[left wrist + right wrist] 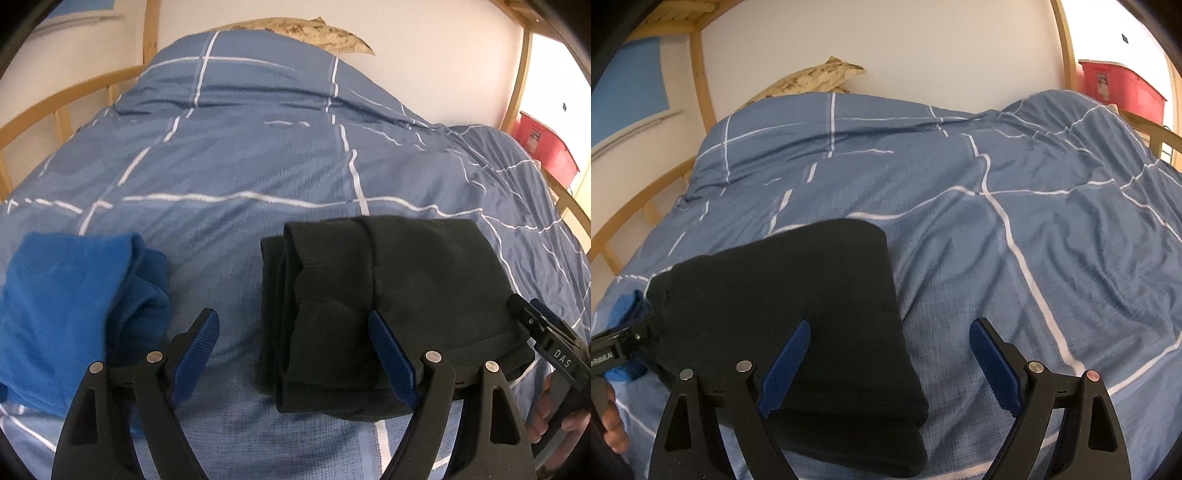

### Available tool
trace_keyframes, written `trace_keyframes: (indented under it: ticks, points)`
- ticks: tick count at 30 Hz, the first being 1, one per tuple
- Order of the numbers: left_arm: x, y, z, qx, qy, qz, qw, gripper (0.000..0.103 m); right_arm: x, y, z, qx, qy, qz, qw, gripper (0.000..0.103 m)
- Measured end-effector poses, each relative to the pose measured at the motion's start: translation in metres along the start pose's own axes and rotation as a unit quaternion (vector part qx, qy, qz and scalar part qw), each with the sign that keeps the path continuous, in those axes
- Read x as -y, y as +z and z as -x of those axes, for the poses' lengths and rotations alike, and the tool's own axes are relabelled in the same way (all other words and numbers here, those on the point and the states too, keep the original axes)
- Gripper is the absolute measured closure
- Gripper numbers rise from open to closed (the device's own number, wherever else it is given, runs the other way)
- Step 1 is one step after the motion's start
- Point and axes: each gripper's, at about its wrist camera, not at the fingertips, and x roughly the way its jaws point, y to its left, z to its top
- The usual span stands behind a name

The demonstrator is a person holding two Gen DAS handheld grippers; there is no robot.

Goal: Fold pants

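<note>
Over folded black pants point(373, 295), both hand-held grippers — wide open, empty.

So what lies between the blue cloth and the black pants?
Only bare duvet between the blue cloth and black pants, in the left wrist view.

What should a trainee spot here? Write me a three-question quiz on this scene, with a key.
1. True or false: the left gripper is clamped on the black pants.
2. Which garment lies to the left of the folded black pants in the left wrist view?
A. a red towel
B. a blue garment
C. a white shirt
3. Fill in: the pants rest on a blue ____ with white lines.

Key:
1. False. Its jaws stand wide open, and the right gripper is open too.
2. B.
3. Duvet; the folded pants lie flat on it.
</note>
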Motion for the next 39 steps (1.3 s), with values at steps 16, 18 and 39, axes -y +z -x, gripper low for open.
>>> trace_keyframes:
  ticks: [16,18,39]
  points:
    - [-0.003,-0.018,-0.042,-0.048,-0.072,0.049,0.9951,0.021,0.009,-0.022,-0.038,-0.054,0.066,-0.043,0.995,0.022]
    - [-0.005,-0.017,-0.041,-0.048,-0.078,0.052,0.9944,0.027,0.005,-0.022,-0.037,-0.052,0.076,-0.036,0.995,0.031]
    - [-0.006,0.016,0.080,0.045,-0.151,0.053,0.9862,0.072,-0.037,0.014,0.080,0.064,0.052,0.014,0.997,0.063]
